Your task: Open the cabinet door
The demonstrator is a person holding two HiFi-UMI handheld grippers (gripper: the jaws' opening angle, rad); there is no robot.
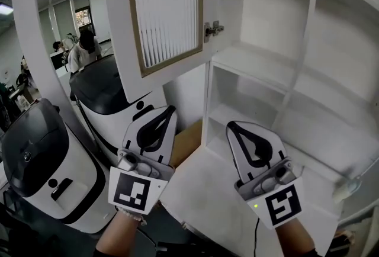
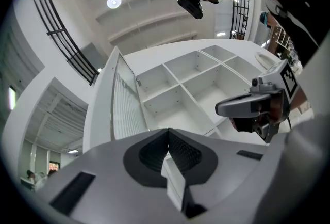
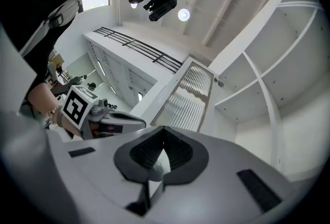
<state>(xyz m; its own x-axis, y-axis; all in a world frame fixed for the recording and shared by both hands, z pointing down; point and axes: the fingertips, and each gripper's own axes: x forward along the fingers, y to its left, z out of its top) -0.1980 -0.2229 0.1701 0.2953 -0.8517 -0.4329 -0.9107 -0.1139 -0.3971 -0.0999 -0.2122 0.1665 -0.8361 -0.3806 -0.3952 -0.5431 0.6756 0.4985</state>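
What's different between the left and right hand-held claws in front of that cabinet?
The left gripper hangs below the open cabinet door; the right gripper is over the cabinet's white ledge. The left tilts rightward, the right leftward. The left's marker cube shows a different pattern from the right's cube. Shared: both have fingers closed together, holding nothing.
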